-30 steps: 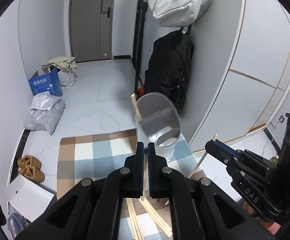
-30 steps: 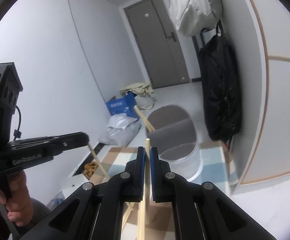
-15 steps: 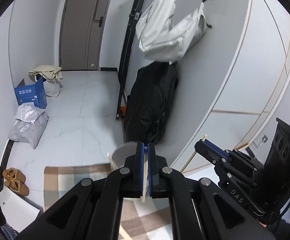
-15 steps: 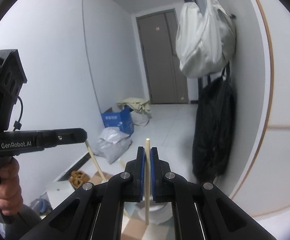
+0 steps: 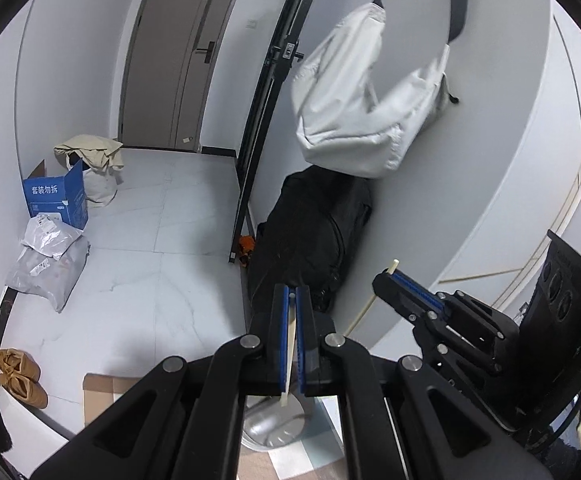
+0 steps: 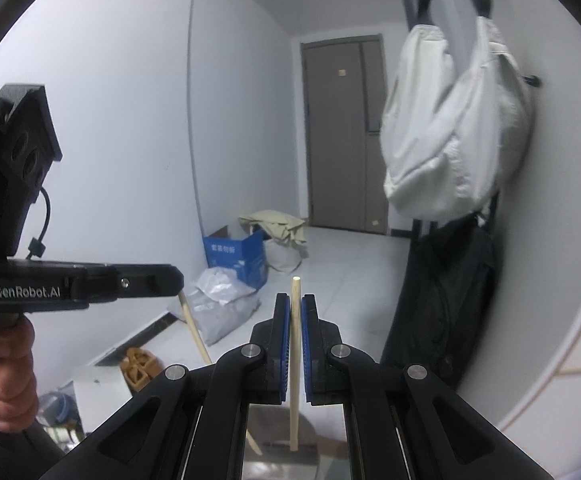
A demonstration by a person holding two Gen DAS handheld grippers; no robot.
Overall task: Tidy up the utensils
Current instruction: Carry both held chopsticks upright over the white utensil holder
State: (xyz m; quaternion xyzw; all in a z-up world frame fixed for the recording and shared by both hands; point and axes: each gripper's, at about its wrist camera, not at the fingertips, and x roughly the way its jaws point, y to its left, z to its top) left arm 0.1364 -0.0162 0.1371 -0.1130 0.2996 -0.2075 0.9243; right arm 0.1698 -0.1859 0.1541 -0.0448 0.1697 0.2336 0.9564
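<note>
A narrow entryway with a pale marble-tile floor (image 5: 138, 264) and a grey door (image 5: 178, 52) at its far end forms the backdrop. Well ahead and left of the jaws, a blue cardboard box (image 5: 56, 198) and grey mailer bags (image 5: 48, 258) lie along the wall; a white bag (image 5: 370, 108) hangs above a black bag (image 5: 314, 236) ahead and to the right.

The left gripper (image 5: 290, 340) is clenched on a wooden chopstick (image 5: 288, 360), which runs down between the blue pads, its lower end poking out below them. Directly under the jaws sits a grey utensil holder (image 5: 272, 424) on a checked mat (image 5: 290, 460); little of it shows.

The right gripper (image 6: 296, 344), level with the left and just beside it, grips a second chopstick (image 6: 295, 360) held close to upright, its top standing clear above the jaws and its lower end hanging over the holder (image 6: 282, 464). A hand (image 6: 4, 368) wraps the left tool's handle at that frame's edge.

Both grippers point forward and gently downward, high above the holder. The likely trouble: each thin, smooth stick is pinched at a single spot, so a tilt or bump could let it pivot or slide out. With the holder's mouth nearly hidden beneath the jaws, a release from here may strike the rim or land on the mat. The two tools, close together, could also knock sticks.
</note>
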